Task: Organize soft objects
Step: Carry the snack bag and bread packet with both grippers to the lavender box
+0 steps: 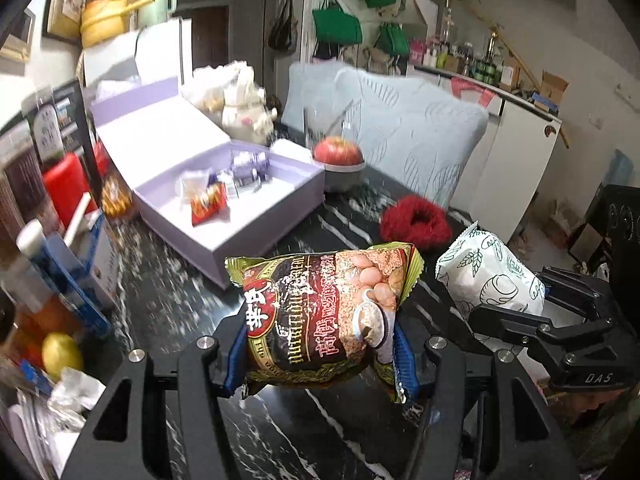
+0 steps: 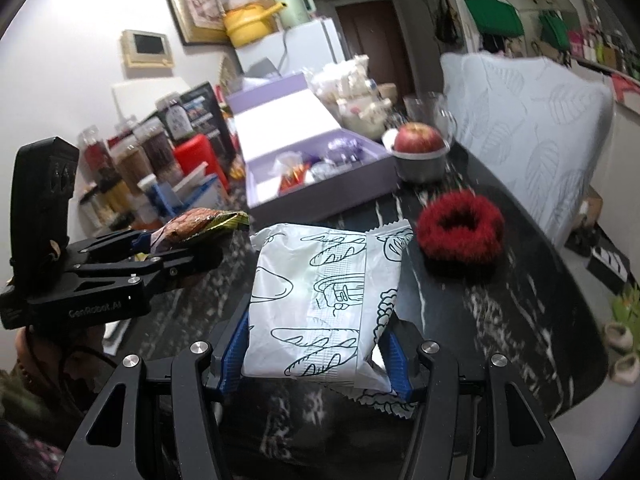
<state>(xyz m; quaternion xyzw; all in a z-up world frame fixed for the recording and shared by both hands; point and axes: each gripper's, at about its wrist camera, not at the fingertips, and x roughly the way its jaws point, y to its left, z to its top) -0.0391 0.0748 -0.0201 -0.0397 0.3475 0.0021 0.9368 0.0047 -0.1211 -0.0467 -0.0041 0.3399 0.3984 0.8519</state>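
Note:
My left gripper (image 1: 320, 356) is shut on a brown and gold snack packet (image 1: 324, 312), held above the black marble table (image 1: 180, 312). My right gripper (image 2: 314, 360) is shut on a white bread packet with line drawings (image 2: 320, 304), also off the table. Each view shows the other gripper from the side: the right gripper (image 1: 520, 312) with the white bread packet (image 1: 488, 276), the left gripper (image 2: 160, 256) with the snack packet (image 2: 200, 224). A lilac box (image 1: 256, 216) with small packets inside stands open ahead. A red fluffy ring (image 1: 416, 222) lies on the table.
An apple in a grey bowl (image 1: 340, 160) stands by the lilac box's far corner, a pale blue pillow (image 1: 416, 136) behind it. Jars, a red container (image 1: 66, 188) and cartons crowd the left side. A lemon (image 1: 60, 354) lies near left. A person's hand (image 2: 28, 344) holds the left gripper.

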